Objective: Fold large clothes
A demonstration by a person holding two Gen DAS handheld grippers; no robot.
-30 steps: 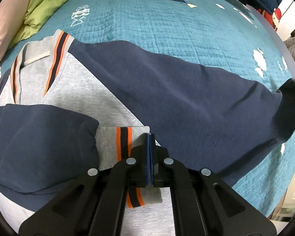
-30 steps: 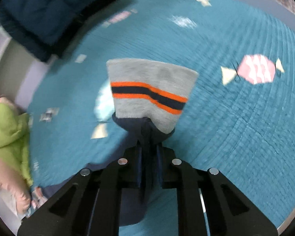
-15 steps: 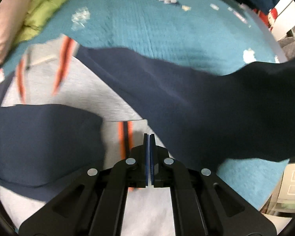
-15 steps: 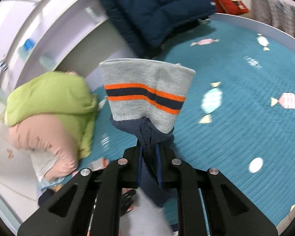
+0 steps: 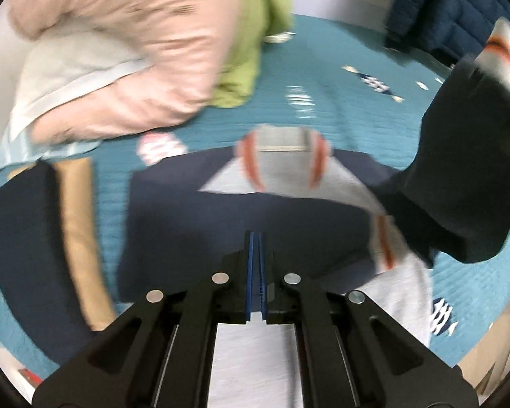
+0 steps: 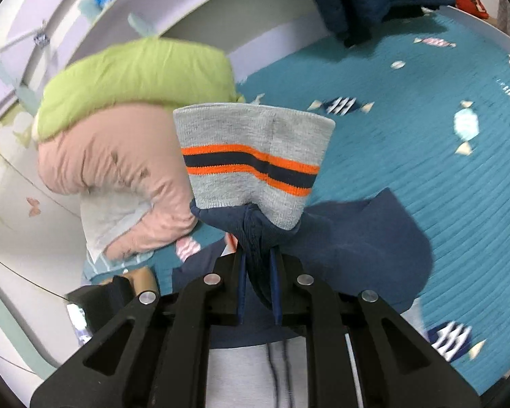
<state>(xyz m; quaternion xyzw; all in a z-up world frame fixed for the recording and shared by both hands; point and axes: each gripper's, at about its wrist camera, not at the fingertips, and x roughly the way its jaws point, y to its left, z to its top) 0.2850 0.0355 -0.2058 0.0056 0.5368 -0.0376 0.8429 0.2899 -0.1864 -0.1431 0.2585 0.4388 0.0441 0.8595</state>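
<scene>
The right gripper (image 6: 257, 284) is clamped on the sleeve (image 6: 255, 163) and has carried it in over the sweater (image 5: 255, 214) on the bed (image 6: 425, 156). Left gripper (image 5: 256, 275), closed and empty, has lifted away. Collar (image 5: 282, 159) at 12 o'clock. The second sleeve fold is nearly done.

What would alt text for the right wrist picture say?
A black two-finger gripper pinches a navy sleeve just below its grey cuff, striped orange and navy, above a teal quilted bedspread. Green and pink bedding lies behind.
</scene>
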